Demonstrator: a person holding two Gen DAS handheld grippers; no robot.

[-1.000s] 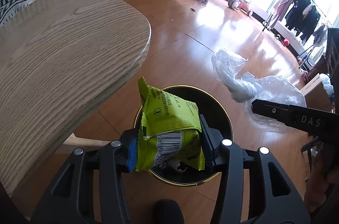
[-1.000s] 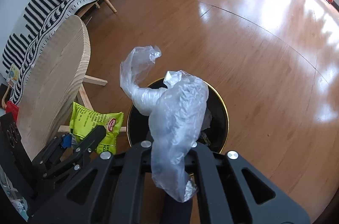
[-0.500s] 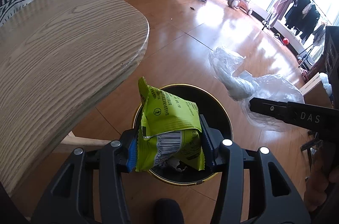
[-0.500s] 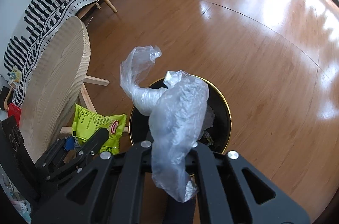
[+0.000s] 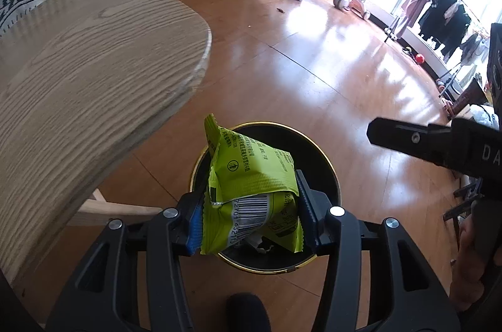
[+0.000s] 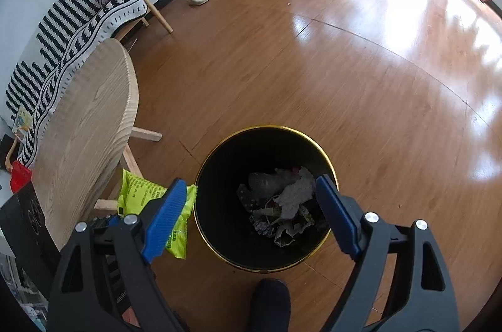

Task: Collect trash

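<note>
The lime-green snack wrapper (image 5: 251,194) looks feather-light and crinkly — thin foil-like film that would give under any squeeze and may slide against a smooth pad, so a hold across its crumpled lower half, where the film bunches, is likely the safest. That is where the left gripper (image 5: 248,212) has it: both blue pads pinch the pack's sides, and it hangs over the near edge of the black, gold-rimmed bin (image 6: 200,206) on the wooden floor, beside the round table (image 5: 94,74). The pack is bright green with dark print, a barcode and a torn, upturned top corner. The right gripper (image 6: 248,216) is above the bin, its jaws opening with nothing between them — only crumpled scraps (image 6: 282,200) below.
</note>
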